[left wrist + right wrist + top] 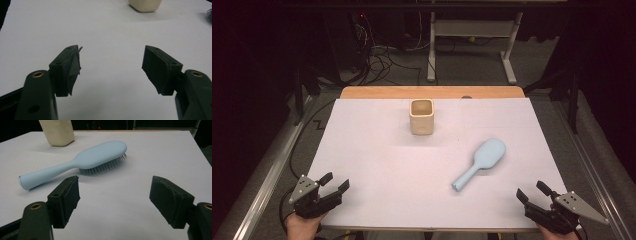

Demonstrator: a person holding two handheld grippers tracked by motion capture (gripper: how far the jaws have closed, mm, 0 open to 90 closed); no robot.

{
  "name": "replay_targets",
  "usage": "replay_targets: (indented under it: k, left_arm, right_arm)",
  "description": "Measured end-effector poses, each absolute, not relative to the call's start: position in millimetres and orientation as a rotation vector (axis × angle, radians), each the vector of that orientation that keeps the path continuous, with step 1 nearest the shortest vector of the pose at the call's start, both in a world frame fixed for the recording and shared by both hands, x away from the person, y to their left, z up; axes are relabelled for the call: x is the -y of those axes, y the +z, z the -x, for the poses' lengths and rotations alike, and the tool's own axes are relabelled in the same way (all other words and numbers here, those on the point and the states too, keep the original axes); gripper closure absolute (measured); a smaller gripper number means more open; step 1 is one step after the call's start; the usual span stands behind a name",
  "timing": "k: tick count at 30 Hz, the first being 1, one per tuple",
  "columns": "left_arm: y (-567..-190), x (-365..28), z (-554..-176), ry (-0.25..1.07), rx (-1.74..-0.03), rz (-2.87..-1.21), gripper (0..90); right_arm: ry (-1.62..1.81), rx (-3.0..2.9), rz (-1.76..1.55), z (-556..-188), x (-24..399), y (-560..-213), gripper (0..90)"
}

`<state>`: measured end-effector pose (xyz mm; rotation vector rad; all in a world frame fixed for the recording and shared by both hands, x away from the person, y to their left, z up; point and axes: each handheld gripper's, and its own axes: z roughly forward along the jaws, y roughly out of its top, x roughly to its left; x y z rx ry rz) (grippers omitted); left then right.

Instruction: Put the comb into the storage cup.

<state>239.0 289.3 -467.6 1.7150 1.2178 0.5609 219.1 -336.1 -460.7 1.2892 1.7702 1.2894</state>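
Observation:
A light blue hairbrush [480, 163] lies bristles down on the white table cover, right of centre, its handle pointing toward the near edge; the right gripper view shows the hairbrush [82, 162] just beyond the jaws. A cream square cup [421, 116] stands upright at the back centre, and the cup [145, 5] appears far ahead in the left gripper view. My left gripper [335, 183] rests at the near left corner, open and empty. My right gripper [532, 192] sits at the near right corner, open and empty, a short way from the brush handle.
The white cover [377, 165] spans the wooden table [377, 92], whose back edge shows bare. Beyond it, cables lie on the floor [382, 62] and a white desk frame [472, 30] stands. Metal rails [267, 175] run along both sides.

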Motion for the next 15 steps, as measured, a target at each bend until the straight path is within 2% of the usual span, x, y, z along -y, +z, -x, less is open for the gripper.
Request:
replay_targets:
  k: [15]
  left_arm:
    - [-467.9,-288.2,-239.3,0.562,-1.22,-1.721,32.2]
  right_arm:
    - [1.286,-1.754,-1.303,-218.4,334.9,-460.0,22.9]
